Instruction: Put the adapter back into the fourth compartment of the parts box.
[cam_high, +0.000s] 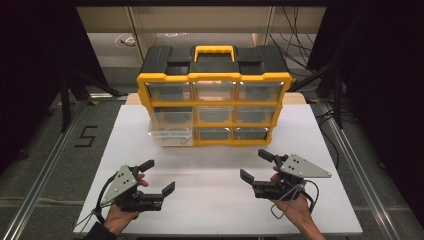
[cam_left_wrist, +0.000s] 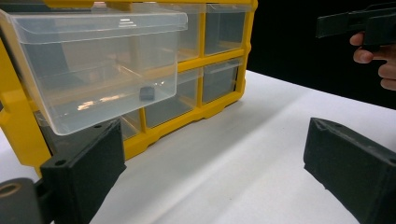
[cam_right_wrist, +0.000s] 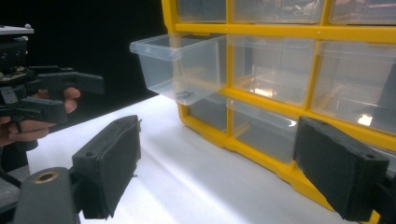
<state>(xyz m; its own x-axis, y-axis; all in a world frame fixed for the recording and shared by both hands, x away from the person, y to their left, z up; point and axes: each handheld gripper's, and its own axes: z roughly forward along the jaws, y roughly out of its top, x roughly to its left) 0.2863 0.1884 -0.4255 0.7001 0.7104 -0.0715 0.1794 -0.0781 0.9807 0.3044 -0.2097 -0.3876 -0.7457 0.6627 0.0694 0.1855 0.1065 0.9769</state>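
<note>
We hold our left gripper (cam_high: 159, 177) low over the near left part of the white table (cam_high: 220, 210), its jaws spread wide with nothing between them. Our right gripper (cam_high: 254, 165) hovers over the near right part, its jaws likewise parted and bare. Both sit well apart from the yellow and black drawer cabinet (cam_high: 214, 79) standing at the far side of the table. Its clear drawer (cam_high: 170, 135) in the left column, middle row, is pulled out toward us. In the left gripper view a small dark piece (cam_left_wrist: 146, 93) lies on the floor of that drawer, near its front wall. The other drawers sit pushed in.
</note>
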